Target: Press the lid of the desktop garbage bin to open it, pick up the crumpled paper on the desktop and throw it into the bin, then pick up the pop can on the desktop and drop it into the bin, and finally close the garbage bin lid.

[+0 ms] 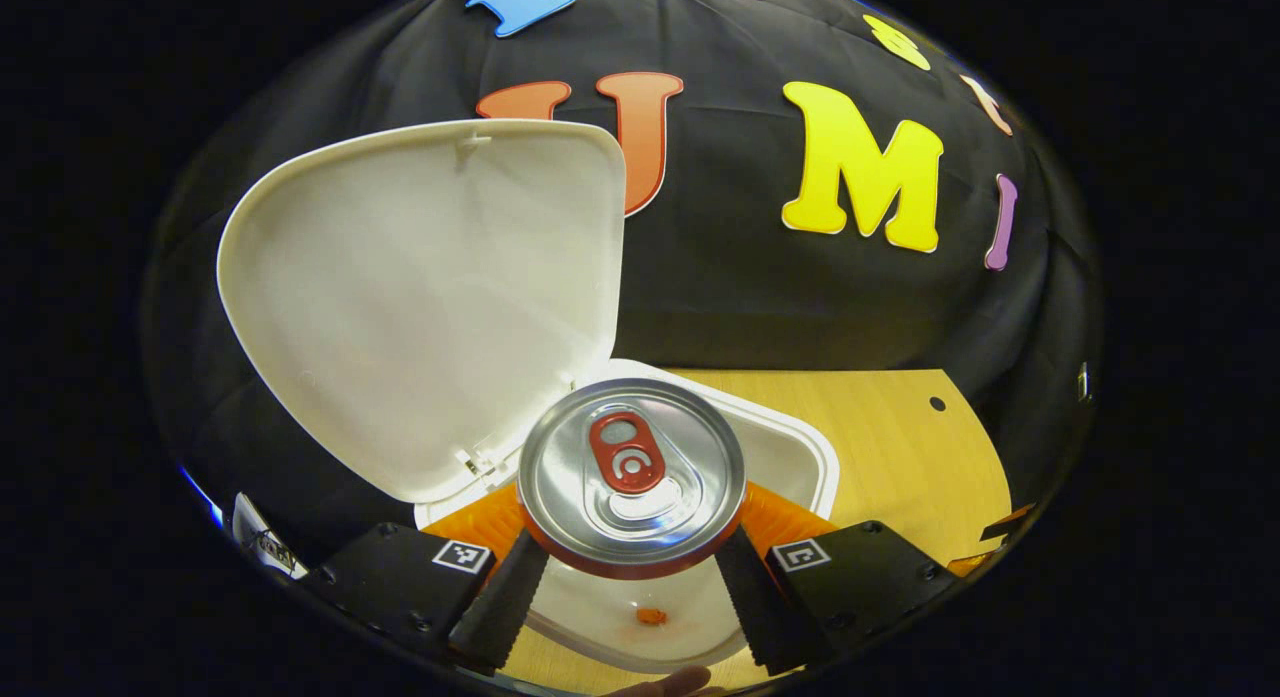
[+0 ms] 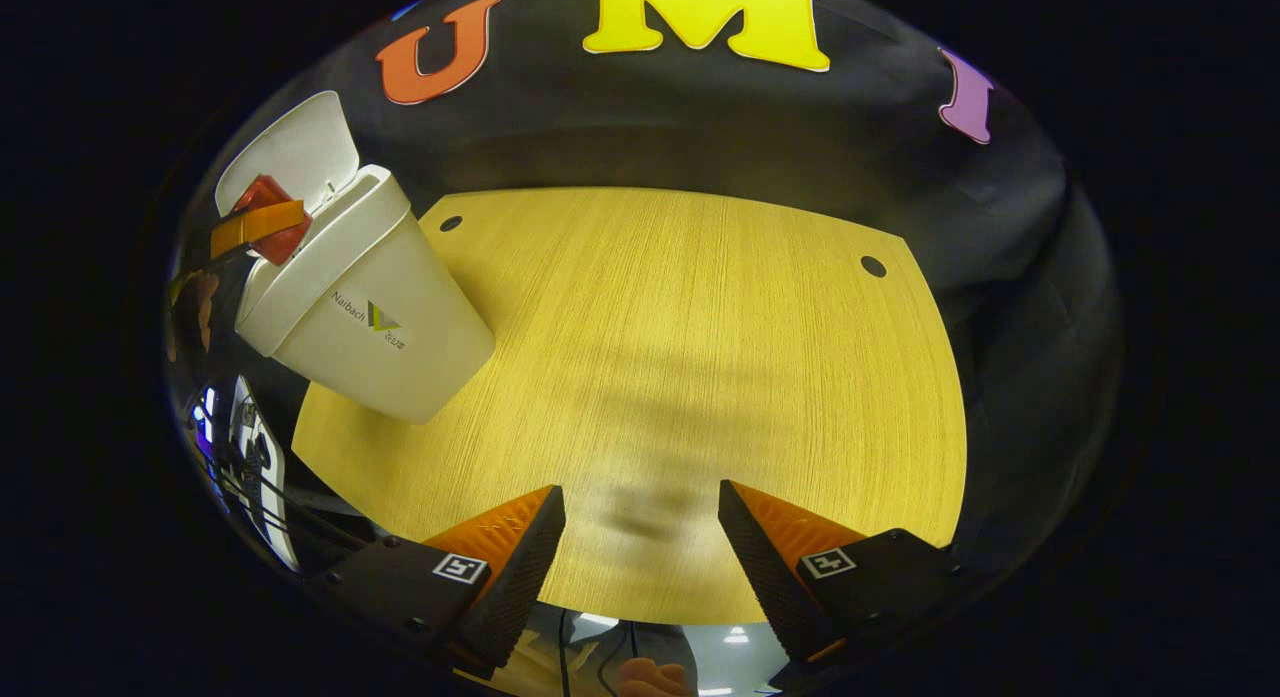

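In the left gripper view, a pop can (image 1: 632, 474) with a silver top and red tab is held upright over the mouth of the white bin (image 1: 800, 447), and my left gripper (image 1: 632, 587) is shut on its sides. The bin's lid (image 1: 420, 297) stands raised at the left. In the right gripper view the white bin (image 2: 370, 307) stands at the table's far left with its lid (image 2: 300, 147) up, and the red can (image 2: 265, 217) hangs at its opening in the other gripper's fingers. My right gripper (image 2: 640, 567) hovers open above the wooden table (image 2: 680, 357), holding nothing.
The table has small round holes (image 2: 873, 266) near its back corners. Black cloth walls close in behind the table. Cables and equipment (image 2: 240, 457) lie beyond the table's left edge. A small orange speck (image 1: 651, 615) shows low inside the bin.
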A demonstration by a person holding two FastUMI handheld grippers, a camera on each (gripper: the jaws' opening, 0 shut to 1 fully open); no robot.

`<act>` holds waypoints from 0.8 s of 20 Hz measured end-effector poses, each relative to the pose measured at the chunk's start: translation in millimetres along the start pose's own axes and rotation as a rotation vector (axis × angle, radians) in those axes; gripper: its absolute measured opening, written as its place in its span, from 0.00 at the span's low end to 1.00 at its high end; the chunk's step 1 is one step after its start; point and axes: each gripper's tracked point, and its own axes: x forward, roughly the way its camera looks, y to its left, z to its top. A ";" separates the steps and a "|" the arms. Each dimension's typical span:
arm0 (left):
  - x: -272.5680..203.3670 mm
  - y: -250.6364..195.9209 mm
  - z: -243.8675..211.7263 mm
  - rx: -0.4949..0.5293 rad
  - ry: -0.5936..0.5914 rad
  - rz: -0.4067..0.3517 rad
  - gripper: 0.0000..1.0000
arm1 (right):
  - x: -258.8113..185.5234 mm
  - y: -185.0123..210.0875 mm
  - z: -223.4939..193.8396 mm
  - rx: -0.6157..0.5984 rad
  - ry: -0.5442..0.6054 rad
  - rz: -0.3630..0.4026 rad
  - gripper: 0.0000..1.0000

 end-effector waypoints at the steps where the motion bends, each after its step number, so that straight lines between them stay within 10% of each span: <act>1: 0.4 -0.3 -2.8 0.003 0.003 -0.002 0.87 | 0.8 -0.3 -1.8 -0.002 0.001 0.002 0.97; 16: -40.9 -12.7 64.0 0.098 -0.214 0.071 0.91 | 7.0 -7.9 -9.5 0.029 0.016 0.016 0.97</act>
